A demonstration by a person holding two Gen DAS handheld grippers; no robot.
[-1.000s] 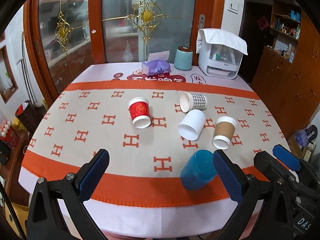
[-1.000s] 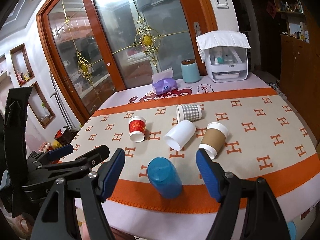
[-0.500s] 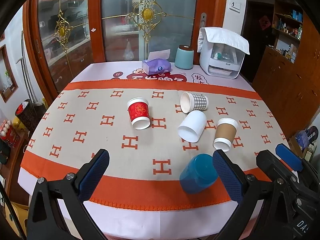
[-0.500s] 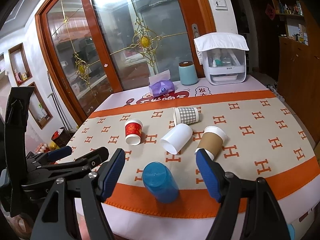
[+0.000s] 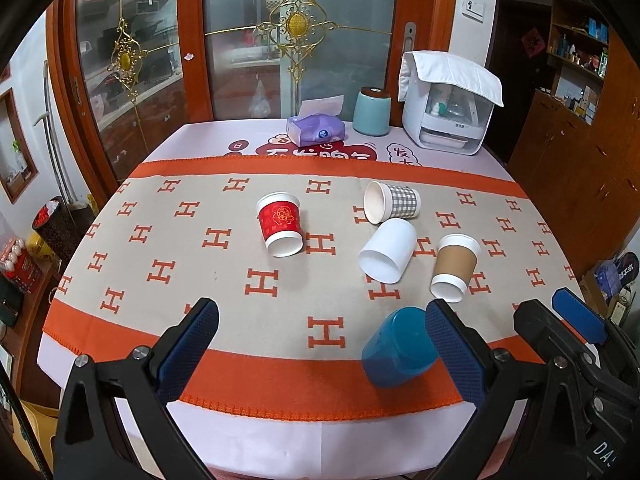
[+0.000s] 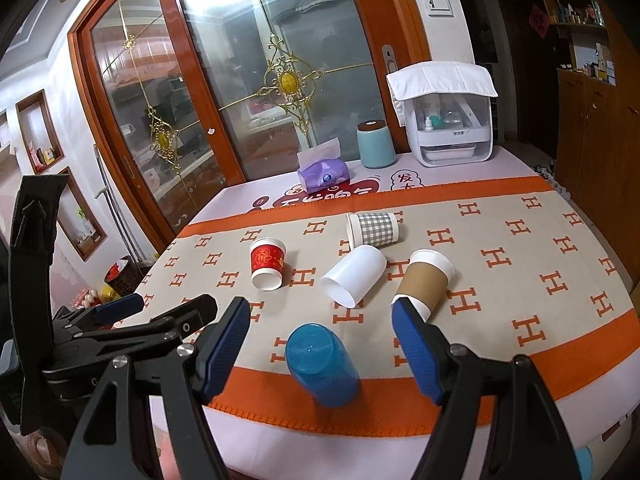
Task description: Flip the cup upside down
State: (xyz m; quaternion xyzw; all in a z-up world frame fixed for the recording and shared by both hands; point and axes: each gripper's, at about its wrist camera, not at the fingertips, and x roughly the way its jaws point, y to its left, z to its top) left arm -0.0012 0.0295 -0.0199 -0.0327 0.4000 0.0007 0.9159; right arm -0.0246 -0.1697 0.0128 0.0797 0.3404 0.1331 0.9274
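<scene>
Several cups lie on their sides on the table cloth (image 5: 160,248). A blue plastic cup (image 5: 398,348) (image 6: 322,364) lies nearest the front edge. Behind it lie a brown paper cup (image 5: 455,266) (image 6: 425,280), a white cup (image 5: 388,249) (image 6: 354,274), a checked cup (image 5: 392,202) (image 6: 372,229) and a red cup (image 5: 280,224) (image 6: 267,262). My left gripper (image 5: 320,352) is open and empty, held above the front edge, its right finger next to the blue cup. My right gripper (image 6: 322,354) is open and empty, its fingers either side of the blue cup, apart from it.
At the back of the table stand a purple tissue pack (image 5: 316,128), a teal canister (image 5: 372,111) and a white appliance under a cloth (image 5: 448,116). Glass doors stand behind. A wooden cabinet (image 5: 580,168) is on the right. The left gripper shows in the right wrist view (image 6: 120,316).
Both grippers have pulled back and risen slightly, so the cups sit a little lower and farther in view. No cup has moved. Both grippers stay open.
</scene>
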